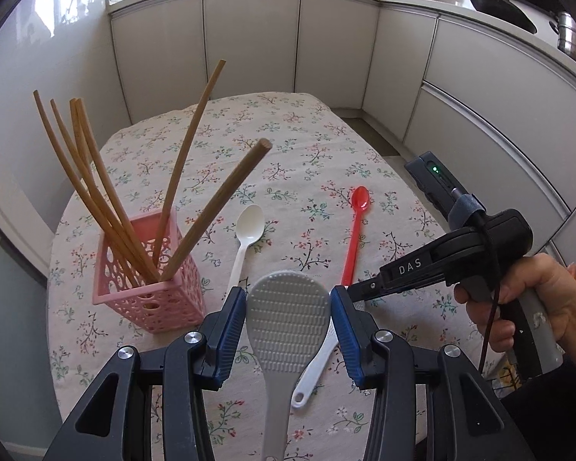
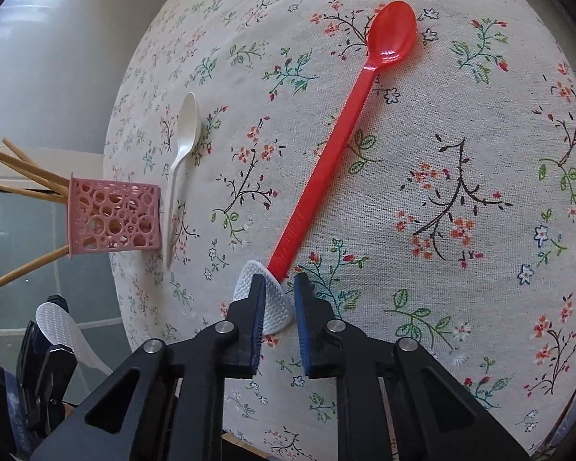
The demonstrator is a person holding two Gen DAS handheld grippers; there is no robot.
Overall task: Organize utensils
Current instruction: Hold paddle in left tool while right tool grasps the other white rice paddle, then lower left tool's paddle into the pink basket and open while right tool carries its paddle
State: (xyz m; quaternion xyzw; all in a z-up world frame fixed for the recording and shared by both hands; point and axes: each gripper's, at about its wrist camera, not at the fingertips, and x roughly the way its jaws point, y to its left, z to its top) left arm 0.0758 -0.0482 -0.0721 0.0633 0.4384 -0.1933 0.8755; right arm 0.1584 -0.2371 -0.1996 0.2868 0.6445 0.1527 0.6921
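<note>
My left gripper (image 1: 288, 307) is shut on the head of a grey rice paddle (image 1: 284, 345), held up above the table. A white rice paddle (image 1: 311, 376) lies under it on the cloth. My right gripper (image 2: 279, 280) is down on the table, its fingers narrow around the handle end of the red spoon (image 2: 345, 134), which rests by the white paddle's head (image 2: 276, 307). A pink lattice holder (image 1: 149, 299) with several wooden chopsticks (image 1: 96, 192) stands at the left. A white spoon (image 1: 245, 238) lies between holder and red spoon.
The round table wears a floral cloth (image 1: 288, 146); its edge curves close behind the pink holder (image 2: 115, 215). White cabinets (image 1: 249, 38) ring the room behind. A hand (image 1: 518, 299) holds the right gripper's grip at the right.
</note>
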